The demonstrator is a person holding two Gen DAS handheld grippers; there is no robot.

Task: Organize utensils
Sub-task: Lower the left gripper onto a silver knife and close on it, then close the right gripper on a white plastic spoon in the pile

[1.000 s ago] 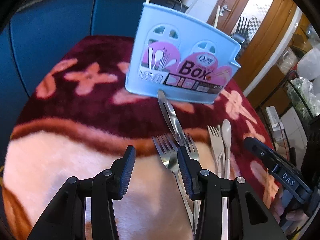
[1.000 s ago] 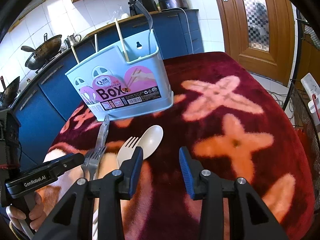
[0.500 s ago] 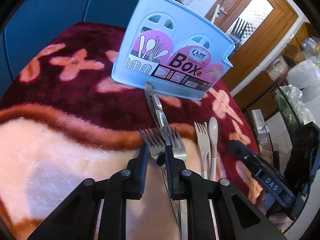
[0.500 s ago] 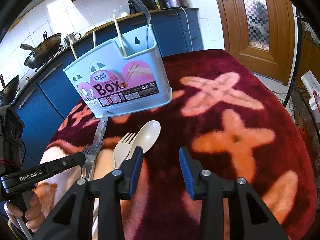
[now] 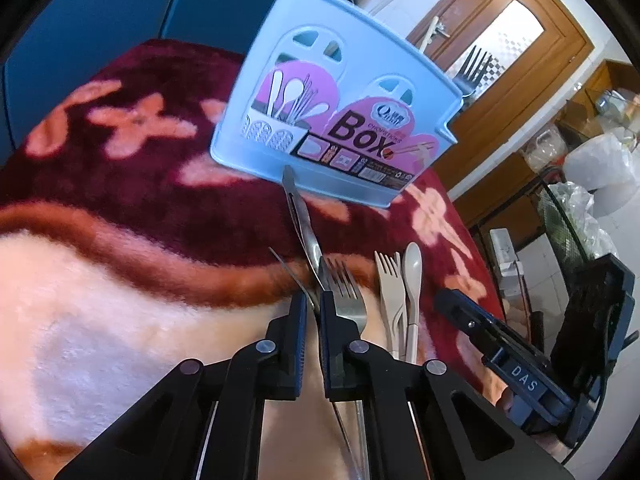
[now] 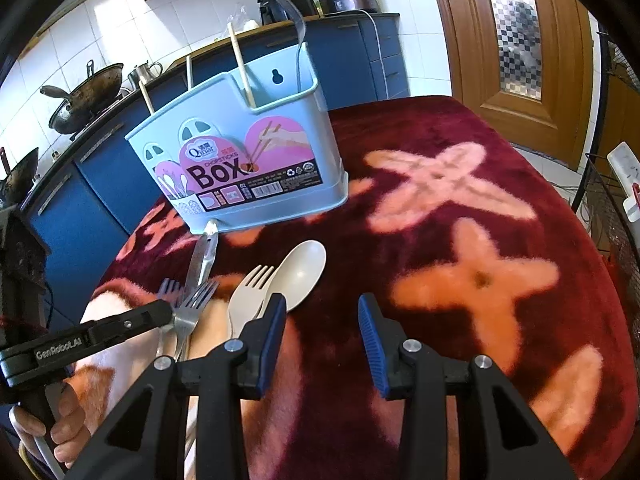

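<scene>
A light blue utensil box stands on the red patterned cloth, with chopsticks and a dark fork in it. In front of it lie a knife, a second metal fork, a beige fork and a beige spoon. My left gripper is closing, and its pads press on a metal fork that is tipped on edge between them. My right gripper stands open and empty, just behind the beige spoon and the beige fork.
Blue kitchen cabinets with woks on the counter run behind the table. A wooden door is at the right. A wire rack stands past the table's right edge. Bare cloth spreads to the right of the utensils.
The left jaws went from wide open to nearly shut around the left metal fork, which turned up onto its edge. The right gripper kept still.
</scene>
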